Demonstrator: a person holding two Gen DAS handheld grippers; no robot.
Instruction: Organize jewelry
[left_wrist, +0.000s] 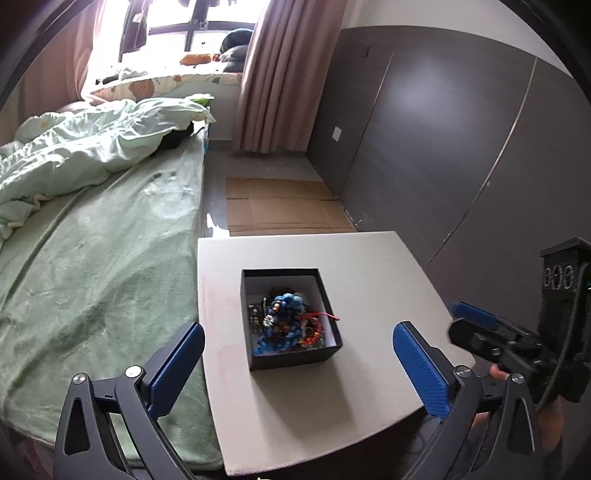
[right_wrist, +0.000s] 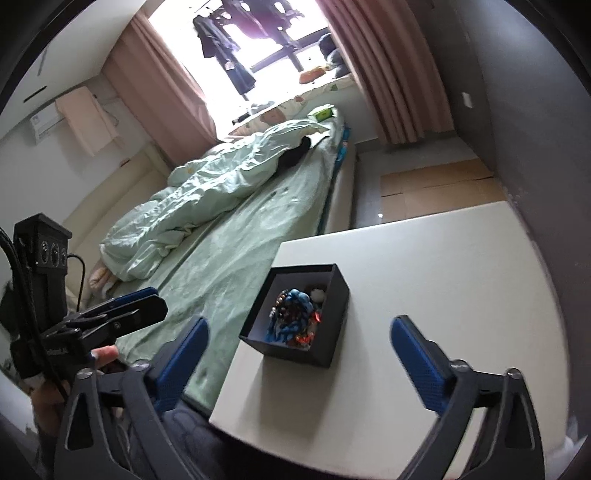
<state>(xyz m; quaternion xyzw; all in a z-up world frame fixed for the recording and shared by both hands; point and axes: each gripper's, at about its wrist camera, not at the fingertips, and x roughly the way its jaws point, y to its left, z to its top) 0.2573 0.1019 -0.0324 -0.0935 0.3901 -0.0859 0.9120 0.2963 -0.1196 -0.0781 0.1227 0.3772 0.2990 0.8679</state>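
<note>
Looking along our two tools, we found both held above the pale grey rectangular counter (left_wrist: 295, 398) that stood beside the bed with the mint-green sheet (left_wrist: 92, 280). Our left tool (left_wrist: 298, 352) had its blue-padded fingers spread wide with nothing between them, and our right tool (right_wrist: 299, 350) stood just as wide and just as empty.

The square black cardboard box with a pale lining (left_wrist: 291, 360) sat open on the counter, toward the edge nearest the bed. Inside it lay the tangled heap of jewelry (left_wrist: 286, 325): blue beaded strands, a red cord trailing over the box's right wall, and some small orange and white pieces. Neither tool touched the box or its contents.

From the left wrist we saw the right tool's black body off to the right, beyond the counter's edge. From the right wrist, a short line of pale lettering showed on the left tool's black frame, too small for us to read. Flattened brown cardboard (left_wrist: 284, 206) lay on the floor behind the counter.
</note>
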